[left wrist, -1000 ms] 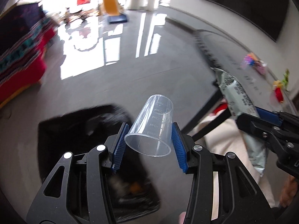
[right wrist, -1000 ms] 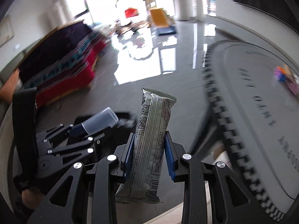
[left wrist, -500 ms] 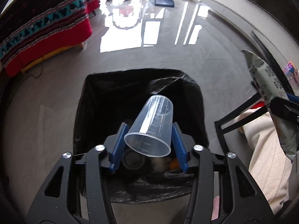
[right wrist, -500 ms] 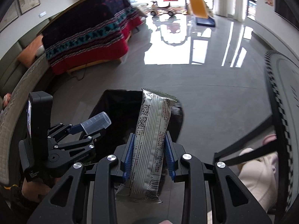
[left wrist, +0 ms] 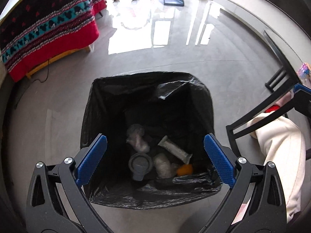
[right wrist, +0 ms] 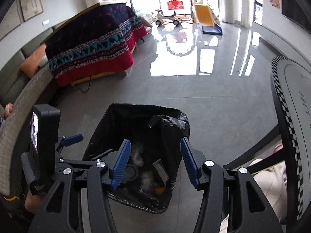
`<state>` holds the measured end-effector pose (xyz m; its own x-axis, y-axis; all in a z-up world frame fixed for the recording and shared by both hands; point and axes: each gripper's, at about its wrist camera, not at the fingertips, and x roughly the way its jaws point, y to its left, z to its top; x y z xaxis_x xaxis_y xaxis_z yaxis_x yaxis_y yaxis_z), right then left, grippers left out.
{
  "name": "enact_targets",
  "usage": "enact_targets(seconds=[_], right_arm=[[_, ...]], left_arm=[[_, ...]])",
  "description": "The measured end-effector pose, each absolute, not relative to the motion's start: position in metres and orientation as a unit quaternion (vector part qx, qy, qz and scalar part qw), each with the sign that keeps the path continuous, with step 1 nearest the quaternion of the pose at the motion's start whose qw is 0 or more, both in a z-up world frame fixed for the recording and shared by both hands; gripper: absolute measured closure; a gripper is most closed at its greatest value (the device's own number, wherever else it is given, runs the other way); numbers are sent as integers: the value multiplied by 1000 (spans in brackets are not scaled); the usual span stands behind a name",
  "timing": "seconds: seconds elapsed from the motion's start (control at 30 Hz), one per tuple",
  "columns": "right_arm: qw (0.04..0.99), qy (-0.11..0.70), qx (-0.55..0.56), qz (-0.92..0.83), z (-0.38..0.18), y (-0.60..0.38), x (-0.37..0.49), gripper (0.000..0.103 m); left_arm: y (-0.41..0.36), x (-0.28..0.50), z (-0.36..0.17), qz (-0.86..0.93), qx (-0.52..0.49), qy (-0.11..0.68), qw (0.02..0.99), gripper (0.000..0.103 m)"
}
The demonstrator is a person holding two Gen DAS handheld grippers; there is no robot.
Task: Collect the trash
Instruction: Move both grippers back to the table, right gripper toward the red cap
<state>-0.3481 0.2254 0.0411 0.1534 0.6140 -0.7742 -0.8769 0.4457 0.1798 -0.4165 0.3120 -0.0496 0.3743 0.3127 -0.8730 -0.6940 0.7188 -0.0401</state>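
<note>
Left wrist view: we hover both grippers, L [left wrist: 155,155] wide open, R [right wrist: 154,163] just opened, empty, over bin [left wrist: 101,101]; cup [left wrist: 140,164], wrapper [left wrist: 175,151] inside.

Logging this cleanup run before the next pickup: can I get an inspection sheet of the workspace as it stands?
Surface: glossy grey tiled floor, bare around the bin.
Job's things: black-lined trash bin holds a grey snack wrapper, a clear plastic cup, crumpled film and an orange scrap.
Clutter: nothing seen loose on the floor.
Grippers: left gripper and right gripper open over the bin, jaws just opened, nothing between them.
Cables: thin black cord under the blanket-covered furniture.
Surroundings: yellow toy slide, black chair frame.
</note>
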Motion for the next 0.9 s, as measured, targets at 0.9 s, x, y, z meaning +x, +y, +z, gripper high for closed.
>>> enact_targets(seconds=[0.9], right_arm=[[853,414,-2,318,79,57,-191,48]], left_arm=[[189,-211,43,110,-85,425,895,6]])
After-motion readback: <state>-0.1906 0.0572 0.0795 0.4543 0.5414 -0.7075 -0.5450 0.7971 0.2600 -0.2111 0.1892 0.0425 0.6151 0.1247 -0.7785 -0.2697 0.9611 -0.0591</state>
